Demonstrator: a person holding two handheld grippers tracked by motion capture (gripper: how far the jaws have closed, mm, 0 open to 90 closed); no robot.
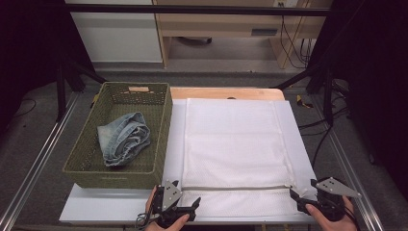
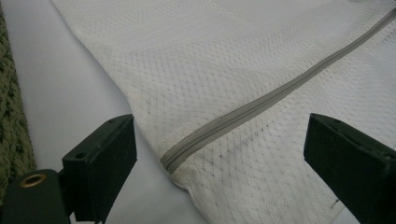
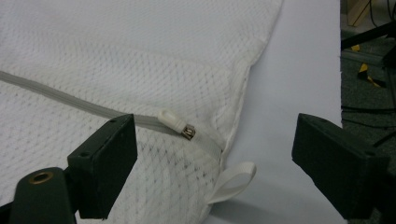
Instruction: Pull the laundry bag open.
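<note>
White mesh laundry bag (image 1: 235, 144) lies flat, grey zipper (image 2: 261, 105) closed.

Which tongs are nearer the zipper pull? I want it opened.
Right. The right tongs sit open just before the zipper pull; the left tongs are at the zipper's far end.

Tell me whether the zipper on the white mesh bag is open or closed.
Closed. The zipper runs as one joined grey line across the mesh bag, and its pull sits at the right end by the seam.
</note>
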